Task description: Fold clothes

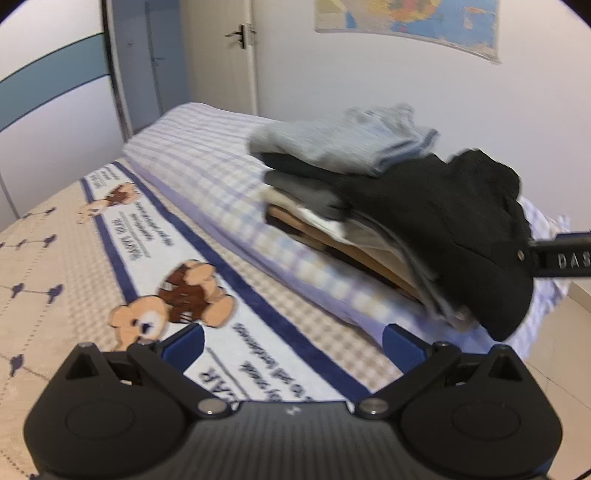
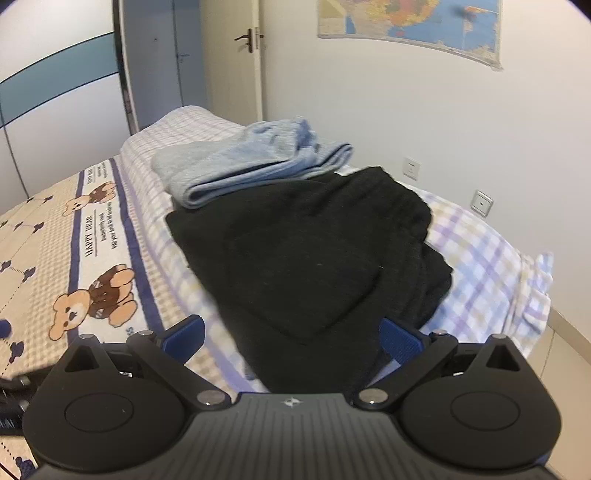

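Jaws of both grippers gape empty before a folded black garment [image 2: 306, 258] topping the clothes stack [image 1: 369, 236].

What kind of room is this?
Most likely a bedroom. There's a bed with a teddy-bear sheet, a checked pillow under a pile of clothes, and a map on the wall.

Soft black cloth garment [image 2: 314, 258] with a matt, fuzzy look, light blue knit cloth [image 2: 251, 162] folded behind it, checked cotton quilt [image 2: 476, 258], woven bear bedspread [image 2: 40, 266] at the bed's left edge, matt black plastic gripper [image 2: 291, 338] with blue plastic fingers [image 2: 400, 341], shiny paper map [image 2: 410, 26]
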A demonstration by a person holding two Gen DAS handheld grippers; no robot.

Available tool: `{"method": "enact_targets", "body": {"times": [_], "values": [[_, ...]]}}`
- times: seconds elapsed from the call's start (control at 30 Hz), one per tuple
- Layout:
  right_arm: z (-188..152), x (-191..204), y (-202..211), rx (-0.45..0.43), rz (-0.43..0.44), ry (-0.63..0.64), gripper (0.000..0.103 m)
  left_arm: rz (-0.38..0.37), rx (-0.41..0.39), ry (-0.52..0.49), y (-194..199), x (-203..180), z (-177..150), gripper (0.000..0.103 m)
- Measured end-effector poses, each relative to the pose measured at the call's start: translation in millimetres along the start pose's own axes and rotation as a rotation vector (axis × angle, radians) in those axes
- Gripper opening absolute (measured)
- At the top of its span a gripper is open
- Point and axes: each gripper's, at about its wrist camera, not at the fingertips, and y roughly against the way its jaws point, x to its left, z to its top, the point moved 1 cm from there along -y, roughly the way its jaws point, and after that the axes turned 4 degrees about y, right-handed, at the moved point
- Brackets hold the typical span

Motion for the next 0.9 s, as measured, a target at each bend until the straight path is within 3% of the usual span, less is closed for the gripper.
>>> {"method": "enact_targets", "body": {"times": [0.43, 0.9], "values": [[11.7, 80.4, 4.1, -0.019, 0.104, 0.106, 0.103, 0.134, -0.031, 0.049, 27.6, 70.9, -8.8, 0.103], [4.3, 186.5, 21.2, -0.045, 0.238, 0.211, 0.103, 0.251, -0.022, 0.147, 56.4, 151.4, -52.9, 0.103]]}}
